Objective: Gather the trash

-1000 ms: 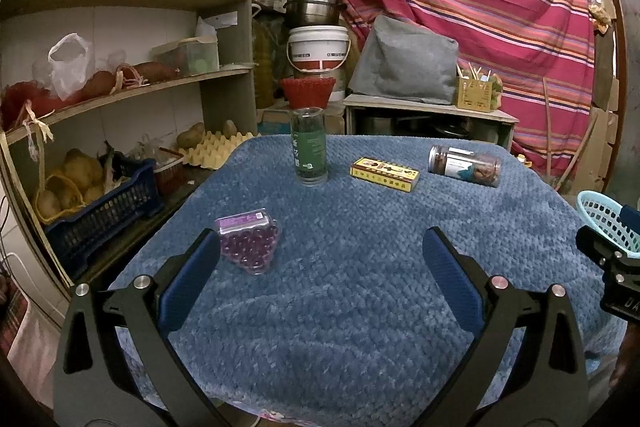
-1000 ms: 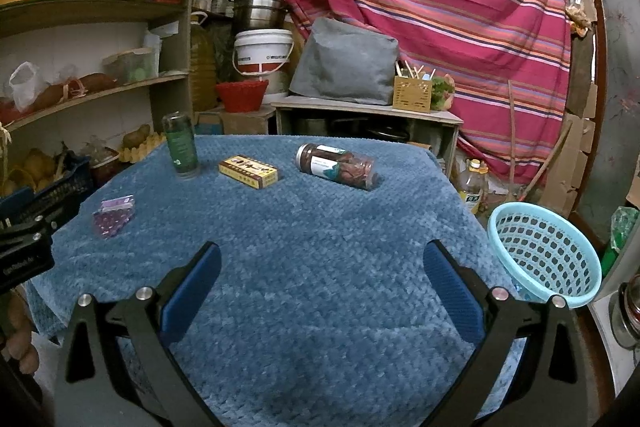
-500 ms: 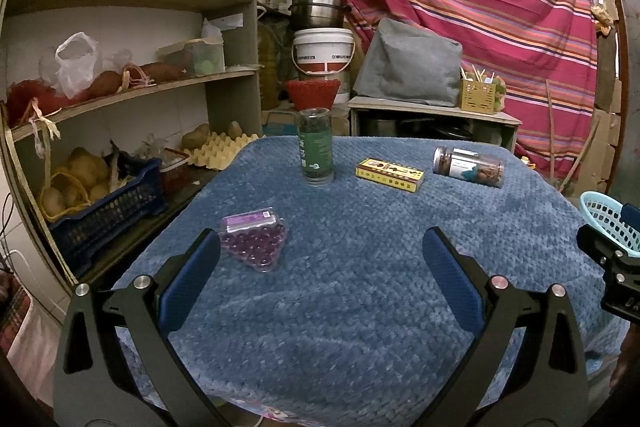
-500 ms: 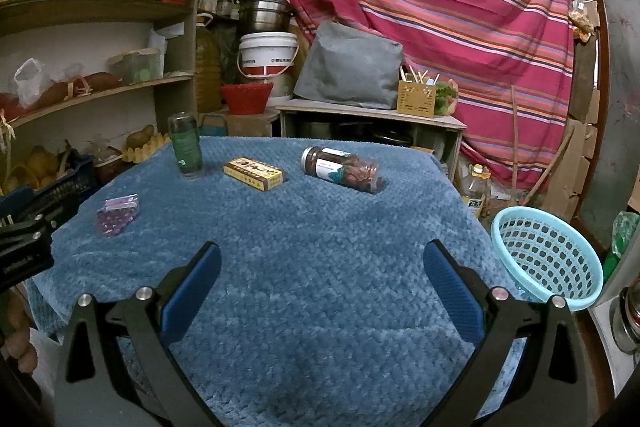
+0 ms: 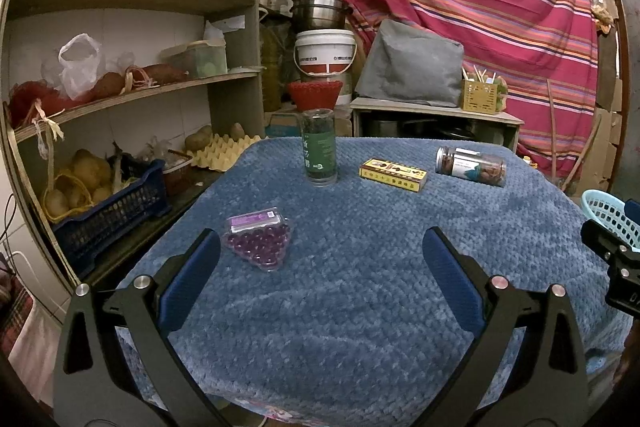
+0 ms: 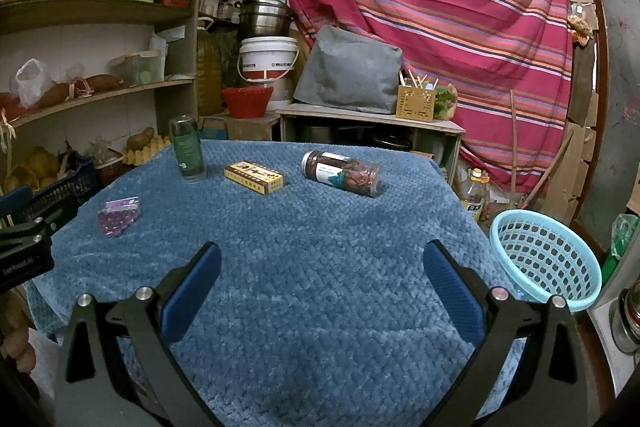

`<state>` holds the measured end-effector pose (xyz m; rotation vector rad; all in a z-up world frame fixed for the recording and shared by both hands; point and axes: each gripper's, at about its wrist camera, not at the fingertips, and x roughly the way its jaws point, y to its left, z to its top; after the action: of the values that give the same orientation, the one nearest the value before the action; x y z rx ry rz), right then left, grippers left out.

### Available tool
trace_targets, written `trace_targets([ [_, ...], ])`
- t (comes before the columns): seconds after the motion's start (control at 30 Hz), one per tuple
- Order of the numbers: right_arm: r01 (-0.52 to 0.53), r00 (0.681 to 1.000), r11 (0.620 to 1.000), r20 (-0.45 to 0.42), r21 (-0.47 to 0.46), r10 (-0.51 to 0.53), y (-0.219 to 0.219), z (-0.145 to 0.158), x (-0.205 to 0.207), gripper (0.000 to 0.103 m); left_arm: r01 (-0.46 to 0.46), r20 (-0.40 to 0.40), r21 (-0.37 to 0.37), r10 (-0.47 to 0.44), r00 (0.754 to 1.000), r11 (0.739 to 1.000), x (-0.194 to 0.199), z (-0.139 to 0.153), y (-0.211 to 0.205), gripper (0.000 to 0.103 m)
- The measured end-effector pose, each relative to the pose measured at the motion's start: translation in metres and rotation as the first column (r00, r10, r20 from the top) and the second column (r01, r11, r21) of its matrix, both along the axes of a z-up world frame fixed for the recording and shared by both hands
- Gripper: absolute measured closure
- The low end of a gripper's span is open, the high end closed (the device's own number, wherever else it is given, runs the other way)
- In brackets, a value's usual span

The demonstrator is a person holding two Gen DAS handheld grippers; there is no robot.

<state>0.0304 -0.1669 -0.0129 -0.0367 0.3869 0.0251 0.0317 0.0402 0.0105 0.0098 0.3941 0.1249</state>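
1. Left wrist view: the left tool (image 5: 320, 251) hangs over the near edge of the bench (image 5: 360, 287) with its fingers spread wide and nothing between them. The purple bead pack (image 5: 258, 237) lies just beyond its left finger. Farther off stand the green jar (image 5: 319, 147), upright, the yellow box (image 5: 393, 175) lying flat, and at far right the brown jar (image 5: 471, 166) on its side.

2. Right wrist view: the right tool (image 6: 320, 259) is likewise spread and empty above the near bench. The blue basket (image 6: 548, 259) sits off the bench's right edge, tipped toward it, and nothing shows inside — all four items lie on the blue cover.

3. Judgement: the bead pack suits the left tool, the brown jar the right. Grip the lying jar across its body, not along it, since it may roll — and close on the flat pack by its edges, low against the cover.
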Motion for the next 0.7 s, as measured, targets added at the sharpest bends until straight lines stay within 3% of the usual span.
trace_targets([
  [0.7, 0.005, 1.000, 1.000, 0.004, 0.003, -0.005, -0.0096, -0.0012, -0.0010, 0.004, 0.000, 0.002, 0.005, 0.000, 1.000, 1.000, -0.0017, -0.0034, -0.0033, 0.005],
])
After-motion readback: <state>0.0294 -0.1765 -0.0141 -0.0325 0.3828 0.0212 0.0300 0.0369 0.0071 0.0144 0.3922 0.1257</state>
